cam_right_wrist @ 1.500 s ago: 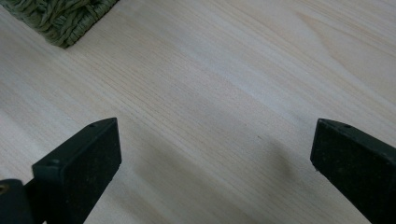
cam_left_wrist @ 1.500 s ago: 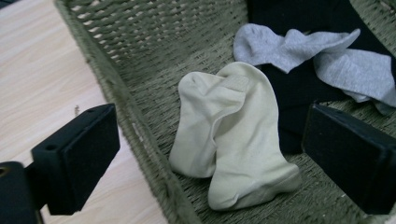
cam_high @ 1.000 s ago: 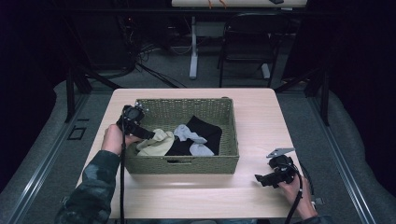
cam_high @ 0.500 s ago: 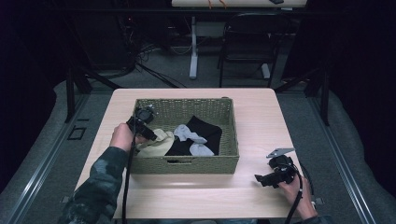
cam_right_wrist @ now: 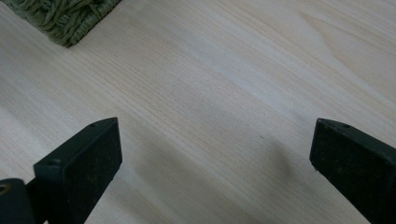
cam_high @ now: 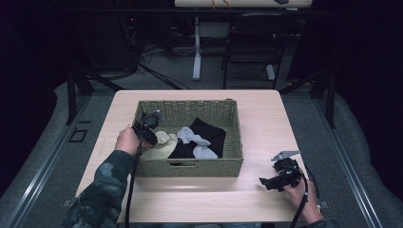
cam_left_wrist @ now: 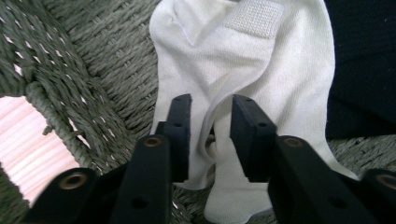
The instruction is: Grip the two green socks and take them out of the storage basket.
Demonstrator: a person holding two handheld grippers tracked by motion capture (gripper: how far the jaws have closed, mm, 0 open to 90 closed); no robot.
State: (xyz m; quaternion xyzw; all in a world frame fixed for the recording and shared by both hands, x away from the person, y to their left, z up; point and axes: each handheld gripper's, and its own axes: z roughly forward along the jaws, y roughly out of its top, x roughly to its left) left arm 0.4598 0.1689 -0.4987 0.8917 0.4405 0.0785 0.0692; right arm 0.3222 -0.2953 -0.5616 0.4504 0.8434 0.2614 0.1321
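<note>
A woven green basket [cam_high: 186, 103] stands mid-table and holds a cream-white sock [cam_high: 160, 148], a grey sock [cam_high: 192, 137] and black cloth [cam_high: 210, 131]. My left gripper [cam_high: 158, 137] reaches down into the basket's left end. In the left gripper view its jaws [cam_left_wrist: 211, 105] have just been closing and now pinch a raised fold of the white sock [cam_left_wrist: 261, 60], which lies flat on the basket floor. My right gripper [cam_high: 267, 182] rests low over the table at the front right, its jaws [cam_right_wrist: 215, 140] wide open above bare wood.
The basket wall [cam_left_wrist: 56, 88] rises close to the left of my left gripper. A basket corner [cam_right_wrist: 65, 18] lies ahead of the right gripper. Beyond the table stand a chair [cam_high: 249, 42] and a desk leg [cam_high: 196, 47] on the dark floor.
The left hand has moved right and down from the basket's left rim into the basket, onto the white sock. The right hand has stayed where it was.
</note>
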